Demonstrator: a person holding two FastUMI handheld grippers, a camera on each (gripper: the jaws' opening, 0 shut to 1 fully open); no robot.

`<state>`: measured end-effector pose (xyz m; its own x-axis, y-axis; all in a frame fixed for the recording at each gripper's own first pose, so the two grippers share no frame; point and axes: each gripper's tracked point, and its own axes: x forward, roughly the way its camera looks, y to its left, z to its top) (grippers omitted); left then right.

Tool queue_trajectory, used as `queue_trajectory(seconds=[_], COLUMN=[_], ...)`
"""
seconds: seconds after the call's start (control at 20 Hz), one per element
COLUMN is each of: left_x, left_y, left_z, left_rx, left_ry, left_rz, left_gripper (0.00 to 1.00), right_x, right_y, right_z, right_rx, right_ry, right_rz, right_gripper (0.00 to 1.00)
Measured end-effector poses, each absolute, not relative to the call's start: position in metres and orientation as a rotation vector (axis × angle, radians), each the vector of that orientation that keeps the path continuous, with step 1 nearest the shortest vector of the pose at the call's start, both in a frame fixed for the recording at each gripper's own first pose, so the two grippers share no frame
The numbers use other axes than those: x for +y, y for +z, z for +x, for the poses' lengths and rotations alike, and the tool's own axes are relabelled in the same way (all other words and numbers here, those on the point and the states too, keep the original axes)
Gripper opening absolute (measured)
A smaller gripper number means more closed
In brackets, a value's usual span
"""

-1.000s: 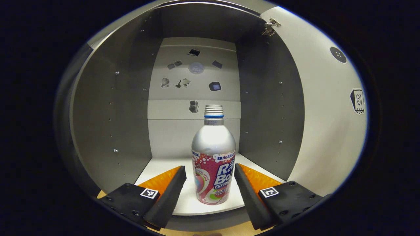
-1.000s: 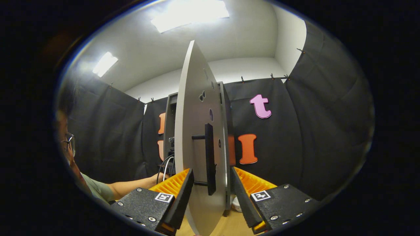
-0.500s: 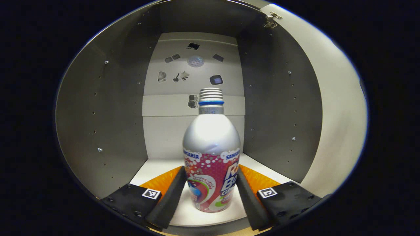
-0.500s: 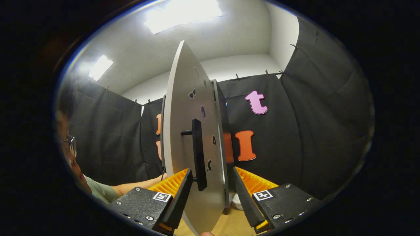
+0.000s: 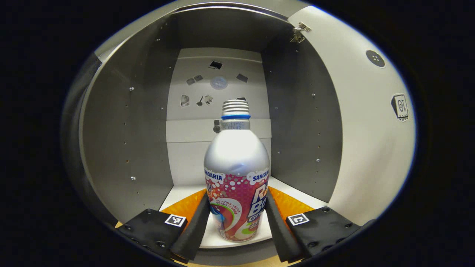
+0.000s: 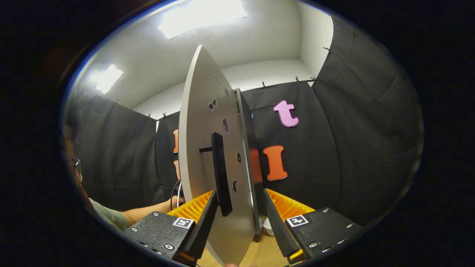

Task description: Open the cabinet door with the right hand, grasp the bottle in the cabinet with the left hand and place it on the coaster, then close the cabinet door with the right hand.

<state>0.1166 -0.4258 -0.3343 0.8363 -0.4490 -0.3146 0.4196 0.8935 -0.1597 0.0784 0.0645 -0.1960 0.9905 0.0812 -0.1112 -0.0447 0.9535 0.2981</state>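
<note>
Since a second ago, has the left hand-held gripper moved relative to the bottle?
Yes. The left hand-held gripper advanced into the cabinet; its fingers, earlier apart from the bottle, now press its sides.

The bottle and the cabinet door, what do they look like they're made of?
Bottle: likely aluminium, given its brushed silver shoulder with a soft glare, threaded metal neck and glossy printed wrap. Cabinet door: probably laminated board, a flat matte pale panel with a thin edge.
</note>
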Motion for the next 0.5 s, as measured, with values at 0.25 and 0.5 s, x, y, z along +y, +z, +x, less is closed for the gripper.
queue_trajectory(seconds=[0.25, 0.5], left_x=[-0.396, -0.352], left_y=[-0.315, -0.301], left_z=[0.078, 0.039], left_rx=[0.325, 0.299], left_ry=[-0.478, -0.461], left_rz=[-0.081, -0.061], left_gripper=[0.82, 0.84], right_x=[0.062, 0.059], right_y=[-0.198, -0.198], right_z=[0.084, 0.083], right_rx=[0.126, 0.121], right_ry=[0.032, 0.005], right_rz=[0.284, 0.255], right_gripper=[0.76, 0.76])
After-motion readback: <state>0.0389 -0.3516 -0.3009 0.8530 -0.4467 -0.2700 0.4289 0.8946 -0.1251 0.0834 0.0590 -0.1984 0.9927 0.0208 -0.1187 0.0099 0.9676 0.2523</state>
